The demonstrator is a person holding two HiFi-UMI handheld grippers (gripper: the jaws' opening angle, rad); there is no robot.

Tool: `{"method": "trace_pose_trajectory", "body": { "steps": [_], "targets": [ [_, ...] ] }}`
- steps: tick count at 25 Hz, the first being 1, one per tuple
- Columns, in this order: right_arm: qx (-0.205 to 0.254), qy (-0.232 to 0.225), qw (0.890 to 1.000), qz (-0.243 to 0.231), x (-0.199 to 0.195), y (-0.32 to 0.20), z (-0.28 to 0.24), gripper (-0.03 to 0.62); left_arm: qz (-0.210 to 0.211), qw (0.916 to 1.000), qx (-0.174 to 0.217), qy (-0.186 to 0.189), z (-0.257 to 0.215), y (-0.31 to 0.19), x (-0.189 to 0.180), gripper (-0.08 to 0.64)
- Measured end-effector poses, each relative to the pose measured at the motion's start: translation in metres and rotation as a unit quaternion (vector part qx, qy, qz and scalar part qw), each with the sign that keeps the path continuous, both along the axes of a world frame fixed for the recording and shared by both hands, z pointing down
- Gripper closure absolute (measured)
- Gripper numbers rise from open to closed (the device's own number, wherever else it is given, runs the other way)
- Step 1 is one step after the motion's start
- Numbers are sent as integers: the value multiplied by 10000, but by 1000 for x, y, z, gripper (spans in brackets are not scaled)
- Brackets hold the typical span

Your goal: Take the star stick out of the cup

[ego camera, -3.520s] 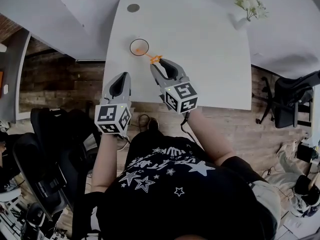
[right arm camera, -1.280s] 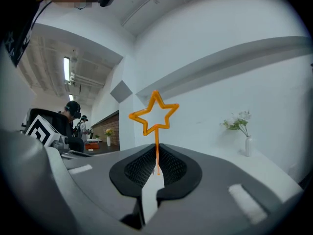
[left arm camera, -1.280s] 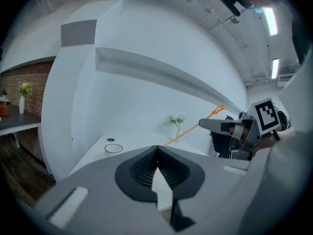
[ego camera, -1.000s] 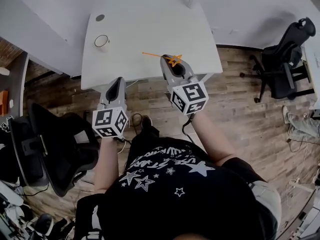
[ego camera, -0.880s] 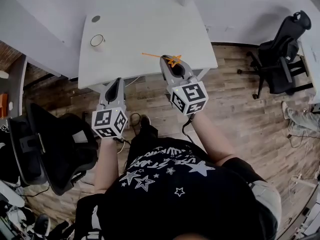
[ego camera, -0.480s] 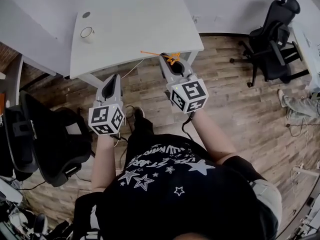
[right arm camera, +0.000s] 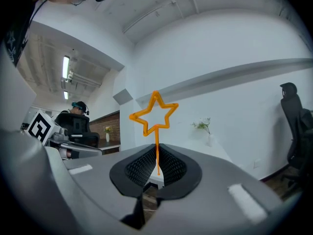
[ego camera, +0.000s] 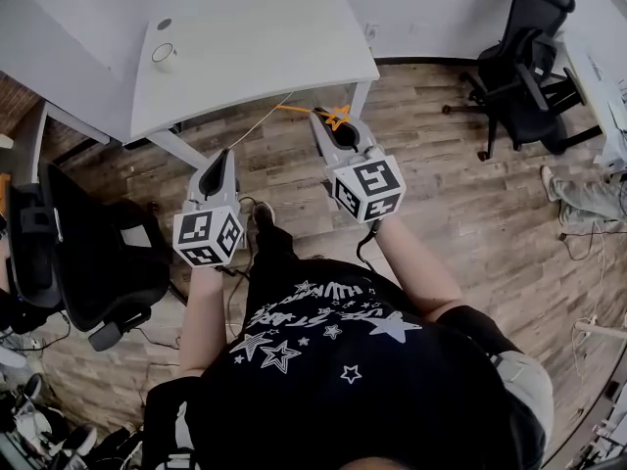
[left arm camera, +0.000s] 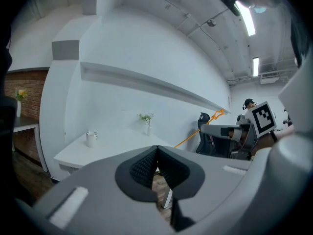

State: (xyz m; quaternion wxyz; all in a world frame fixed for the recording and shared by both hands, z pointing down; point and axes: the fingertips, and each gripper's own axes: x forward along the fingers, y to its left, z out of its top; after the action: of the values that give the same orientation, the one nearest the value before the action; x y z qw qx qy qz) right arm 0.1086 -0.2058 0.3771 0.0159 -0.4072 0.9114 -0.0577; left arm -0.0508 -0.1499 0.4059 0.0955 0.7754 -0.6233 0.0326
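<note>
An orange star stick (ego camera: 338, 117) is pinched in my right gripper (ego camera: 328, 122), which is shut on its thin stem. In the right gripper view the star stick (right arm camera: 154, 113) stands upright above the pads of the right gripper (right arm camera: 157, 153). The white cup (ego camera: 163, 53) stands on the white table (ego camera: 265, 37), far from both grippers. My left gripper (ego camera: 223, 157) hovers over the wooden floor, shut, with nothing in it. The left gripper view shows the left gripper (left arm camera: 156, 153), the cup (left arm camera: 91, 138) on the table and the star stick (left arm camera: 195, 133) to the right.
A black office chair (ego camera: 519, 62) stands at the upper right and another black chair (ego camera: 88, 253) at the left. A small vase of flowers (left arm camera: 146, 121) sits at the table's far end. Wooden floor (ego camera: 460, 194) lies under both grippers.
Both grippers have drawn back from the table and now hang over the floor. The cup and table lie farther off at the upper left. The right gripper still holds the star stick.
</note>
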Motion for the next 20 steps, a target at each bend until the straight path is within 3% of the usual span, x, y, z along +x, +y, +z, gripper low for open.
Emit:
{"method": "trace_pose_trajectory", "body": {
  "steps": [9,20],
  "targets": [
    [-80,19,9997,220,40,21,10,563,71,10000,-7,-45,1,22,33,557],
    [-297,50,9995,113,52,43,22,563,-35,9999,-113,-10,7,42,44,557]
  ]
}}
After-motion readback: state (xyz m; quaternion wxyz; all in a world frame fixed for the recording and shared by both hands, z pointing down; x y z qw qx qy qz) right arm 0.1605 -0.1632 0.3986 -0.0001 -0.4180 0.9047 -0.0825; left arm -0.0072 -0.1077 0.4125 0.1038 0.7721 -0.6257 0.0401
